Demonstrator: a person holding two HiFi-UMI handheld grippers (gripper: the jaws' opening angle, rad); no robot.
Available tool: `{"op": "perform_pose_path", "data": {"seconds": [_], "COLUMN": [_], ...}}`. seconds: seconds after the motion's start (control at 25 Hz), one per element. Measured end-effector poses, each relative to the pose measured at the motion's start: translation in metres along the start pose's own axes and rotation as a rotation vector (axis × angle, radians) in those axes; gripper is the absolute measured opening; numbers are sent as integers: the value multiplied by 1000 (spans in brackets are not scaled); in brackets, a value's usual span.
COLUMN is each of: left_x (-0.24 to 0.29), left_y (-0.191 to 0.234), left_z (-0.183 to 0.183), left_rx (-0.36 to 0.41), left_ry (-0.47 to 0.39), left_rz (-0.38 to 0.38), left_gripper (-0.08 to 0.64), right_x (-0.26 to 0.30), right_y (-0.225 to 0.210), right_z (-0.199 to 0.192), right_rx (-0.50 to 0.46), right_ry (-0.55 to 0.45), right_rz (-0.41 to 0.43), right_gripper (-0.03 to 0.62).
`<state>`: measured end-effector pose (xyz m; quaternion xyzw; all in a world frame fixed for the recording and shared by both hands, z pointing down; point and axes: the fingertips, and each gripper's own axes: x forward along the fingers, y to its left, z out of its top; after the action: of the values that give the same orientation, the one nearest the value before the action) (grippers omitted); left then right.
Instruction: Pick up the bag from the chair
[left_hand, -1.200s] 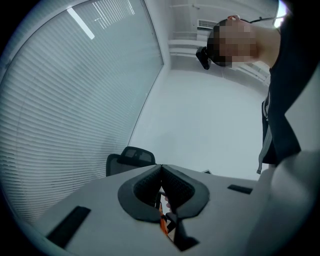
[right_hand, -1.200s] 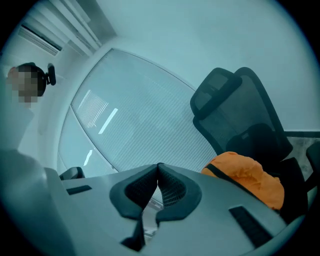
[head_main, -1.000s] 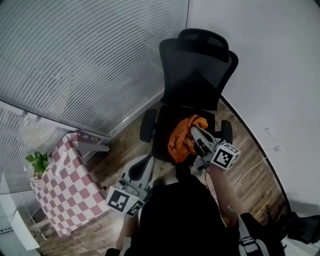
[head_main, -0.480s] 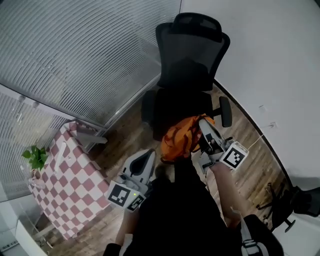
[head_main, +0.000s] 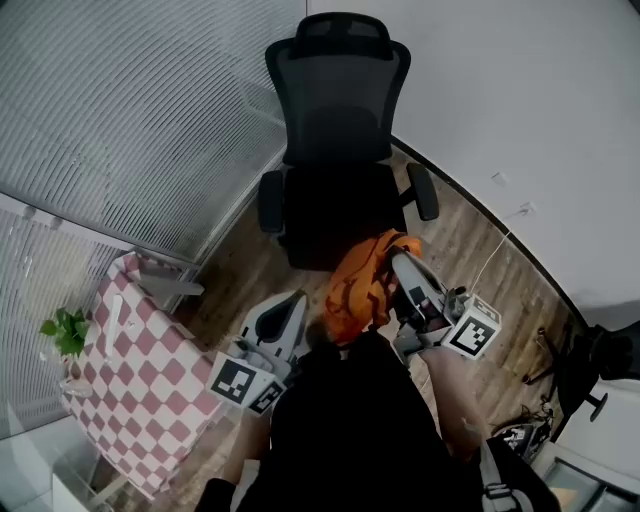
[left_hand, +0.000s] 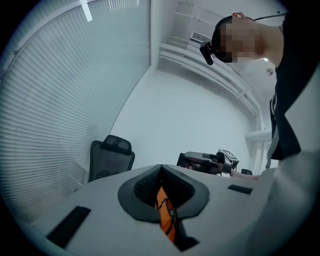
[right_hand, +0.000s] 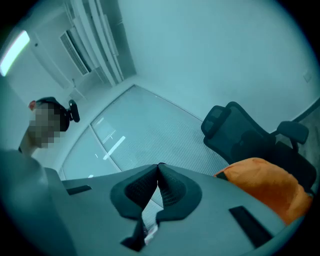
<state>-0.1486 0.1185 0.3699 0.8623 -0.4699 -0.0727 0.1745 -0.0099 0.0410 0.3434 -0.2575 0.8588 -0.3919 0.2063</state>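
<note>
Since a second ago the orange fabric bag (head_main: 362, 285) is coming off the black mesh office chair (head_main: 335, 215): it was lying on the seat then, and now it is hanging clear of it, over the wooden floor (head_main: 470, 270) between chair and person, with the seat showing bare. We are reading the pick-up as essentially done; what is left, in our judgement, is only steadying the load and carrying it off. Right gripper (head_main: 400, 265) is holding its jaws pressed together. Head view is showing the bag's top bunching at its tip. Its own view is showing only a thin pale scrap low between the pads, with the orange bulk lying just beside the jaw, so we are judging that it is pinching a thin strap or tab of the bag. Left gripper (head_main: 297, 302) is sitting just beside the bag's lower edge, jaws drawn together too, with a strip of orange fabric and a dark zip caught between them. Bag itself is looking soft and slack, crumpling into folds and sagging from its top, bright orange with darker creases; we are expecting it to swing under handling.
</note>
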Motion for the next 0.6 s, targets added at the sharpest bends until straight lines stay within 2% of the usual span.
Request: {"op": "perform_pose_path", "data": {"seconds": [0.08, 0.28, 0.6], "left_x": [3, 12, 7], "left_y": [-14, -57, -137], "left_z": [-1, -3, -23], "left_rx": [18, 41, 50], "left_ry": [4, 8, 22], "left_rz": [-18, -44, -24], "left_gripper": [32, 32, 32], "right_x": [-18, -63, -138], "right_y": [13, 42, 62], "right_z": [5, 16, 33], "right_rx": [12, -35, -72], "right_ry": [-25, -46, -63], "right_rz": [24, 57, 82], "right_gripper": [23, 23, 23]}}
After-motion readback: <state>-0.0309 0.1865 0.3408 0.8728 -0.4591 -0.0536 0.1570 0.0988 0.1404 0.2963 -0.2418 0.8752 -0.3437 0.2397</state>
